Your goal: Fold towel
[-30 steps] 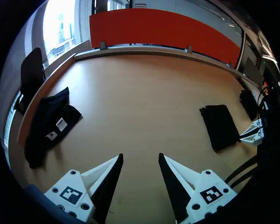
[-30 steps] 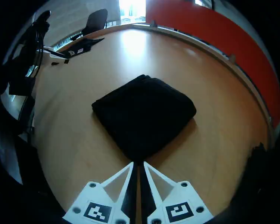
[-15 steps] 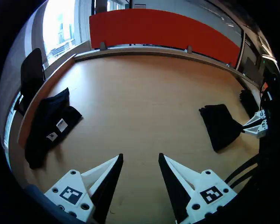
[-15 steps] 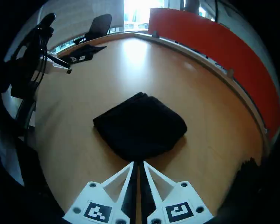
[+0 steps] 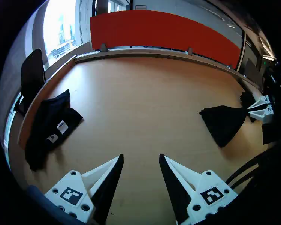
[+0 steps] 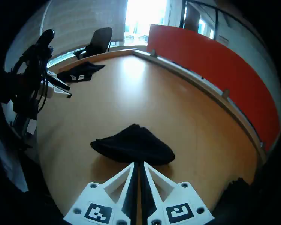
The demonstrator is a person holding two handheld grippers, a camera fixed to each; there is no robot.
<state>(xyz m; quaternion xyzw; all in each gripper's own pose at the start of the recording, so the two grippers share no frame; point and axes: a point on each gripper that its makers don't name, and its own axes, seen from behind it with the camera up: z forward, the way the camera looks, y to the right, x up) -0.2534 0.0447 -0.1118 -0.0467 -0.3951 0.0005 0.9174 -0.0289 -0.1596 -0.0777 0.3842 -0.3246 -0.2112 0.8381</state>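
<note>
My right hand-held gripper (image 6: 139, 167) has risen since a second ago, pinched on the near corner of the black towel (image 6: 133, 147) and tenting it off the worktop (image 6: 148, 97). My left hand-held gripper (image 5: 140, 165) hangs wide and empty. Next, I judge, that corner must swing across to fold.

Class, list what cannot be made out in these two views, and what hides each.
1. Right gripper view: the pinched edge of the towel, hidden by the fingers of the right gripper.
2. Left gripper view: tags on the cloth pile, too small to read.
3. Left gripper view: dark heap, partly behind the right gripper.
</note>
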